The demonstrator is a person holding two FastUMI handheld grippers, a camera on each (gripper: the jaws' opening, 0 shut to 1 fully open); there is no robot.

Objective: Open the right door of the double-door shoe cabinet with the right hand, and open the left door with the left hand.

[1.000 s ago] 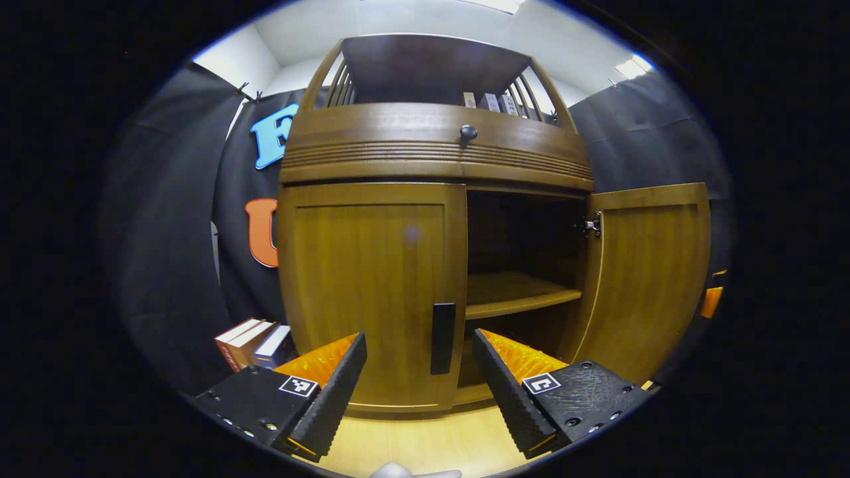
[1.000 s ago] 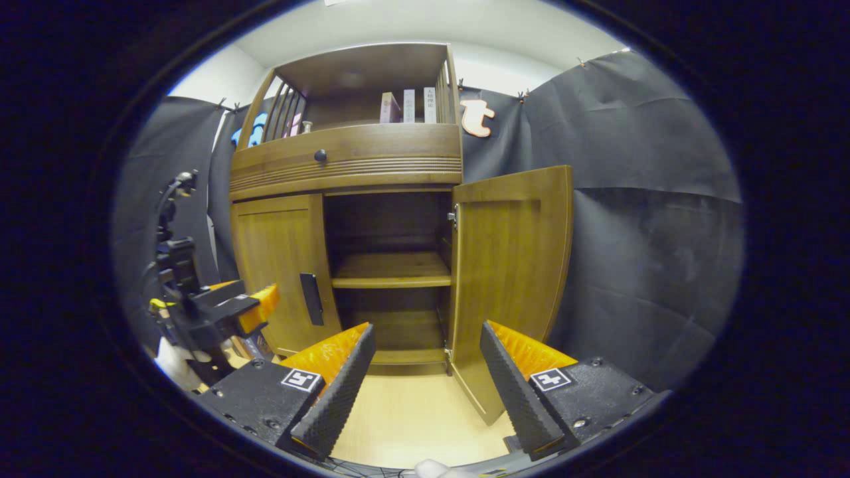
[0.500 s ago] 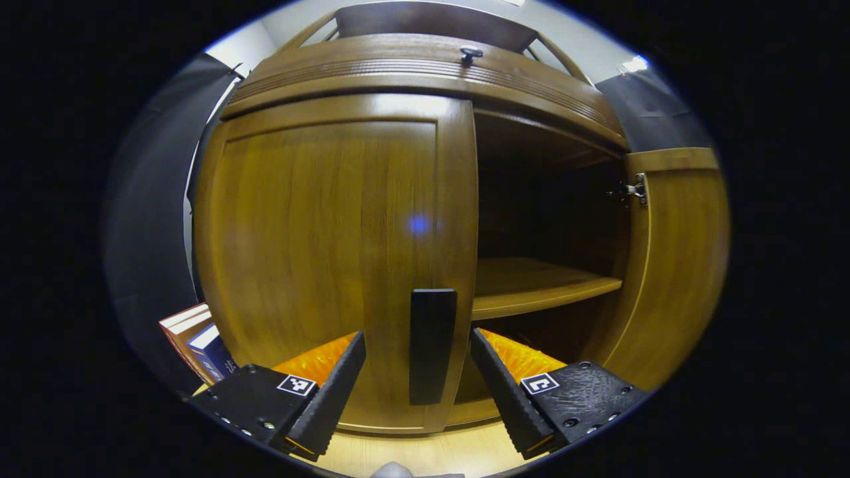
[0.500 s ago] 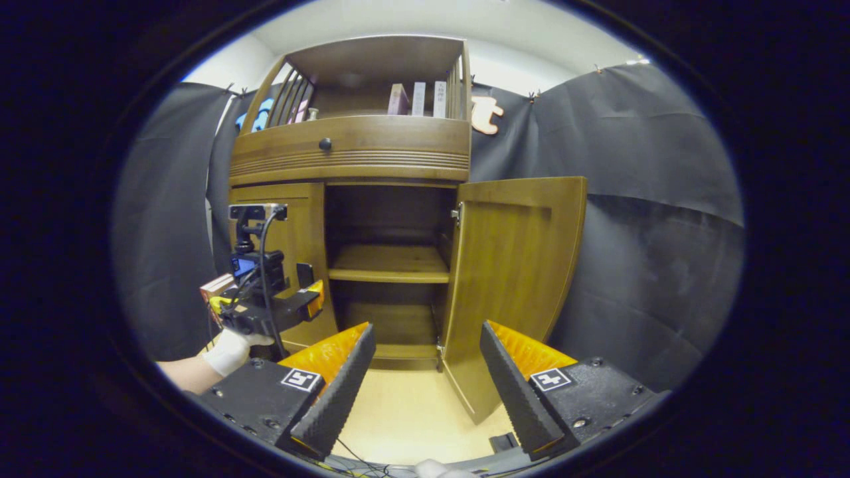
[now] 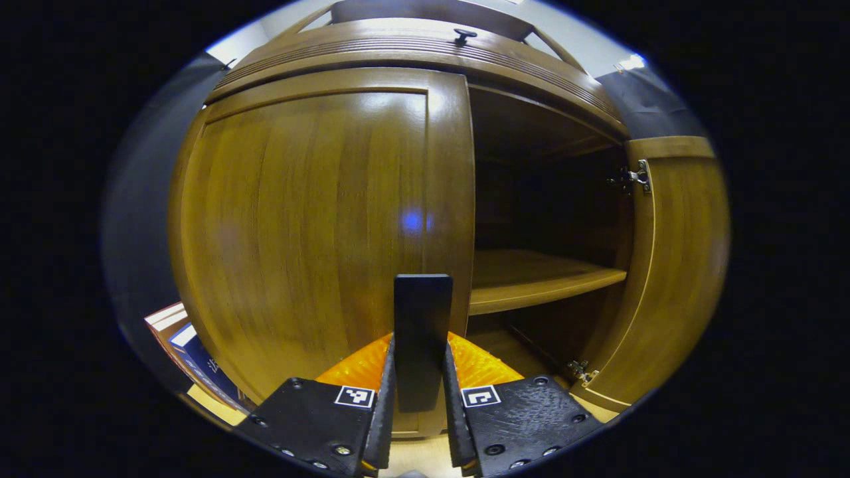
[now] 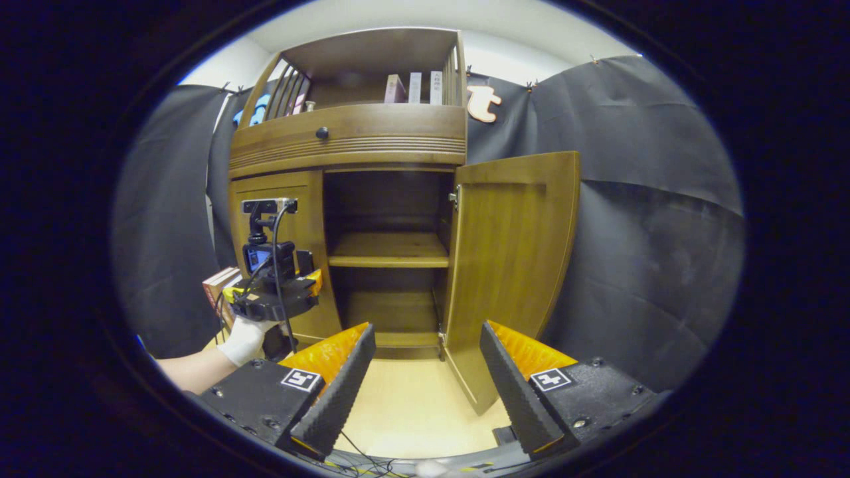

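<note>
I have my left gripper [image 5: 417, 405] clamped on the upright black handle [image 5: 421, 318] at the left door's [image 5: 305, 219] inner edge, long axis vertical between the pads, while the right gripper [image 6: 425, 378] hangs wide open and empty before the already swung-out right door [image 6: 511, 265].

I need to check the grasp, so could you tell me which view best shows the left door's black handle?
The left gripper view: the black handle stands upright, close and central, clamped between the left gripper's fingers. In the right gripper view, the handle is small and distant, mostly behind the left gripper.
</note>
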